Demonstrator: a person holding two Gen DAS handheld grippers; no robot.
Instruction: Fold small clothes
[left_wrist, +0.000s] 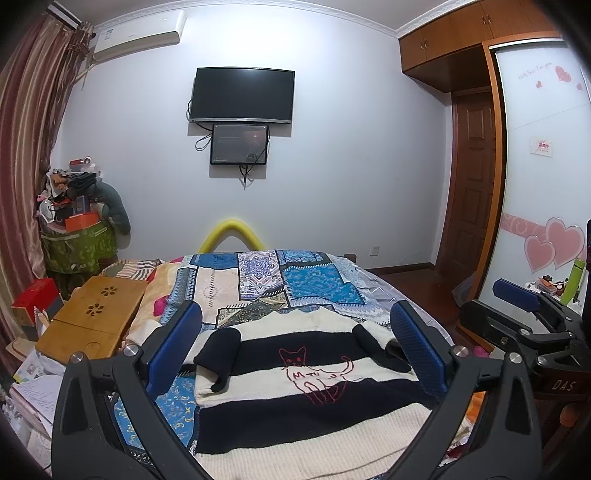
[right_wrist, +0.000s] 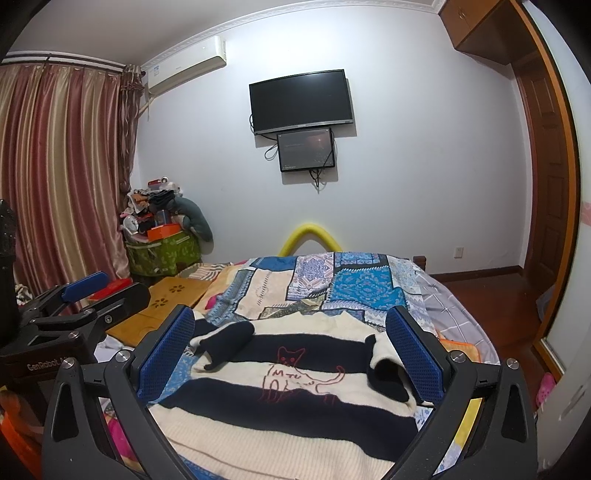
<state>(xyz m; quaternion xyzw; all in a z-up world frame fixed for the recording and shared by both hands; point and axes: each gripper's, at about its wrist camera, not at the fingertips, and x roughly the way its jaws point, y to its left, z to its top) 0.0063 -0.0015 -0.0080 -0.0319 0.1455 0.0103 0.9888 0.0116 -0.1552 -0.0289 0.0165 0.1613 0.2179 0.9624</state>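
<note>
So there's this small knitted sweater with cream and black stripes and a red cat outline stitched on the front (left_wrist: 310, 373), lying flat on the bed on top of a blue patchwork-print bedspread (left_wrist: 317, 284). Both sleeves are already tucked in across the chest: the left sleeve (left_wrist: 218, 354) and the right sleeve (left_wrist: 384, 347) each sit folded over the body, dark cuffs pointing down toward the hem.

The person is holding both tools above the near end of the sweater, not touching it as far as I can see. The left gripper (left_wrist: 295, 350) has its blue-padded fingers spread wide with nothing between them, and the right gripper (right_wrist: 291, 354) looks the same, jaws apart and empty. They're side by side, hem end closest to them.

My guess is the sleeve step is done and what's left is the bottom-to-top fold. That'd mean dropping down to the two hem corners, pinching one with each gripper, then lifting and carrying the hem up toward the collar together so the sleeves stay tucked. The knit looks thick and floppy, so uneven lifting could drag a sleeve out.
</note>
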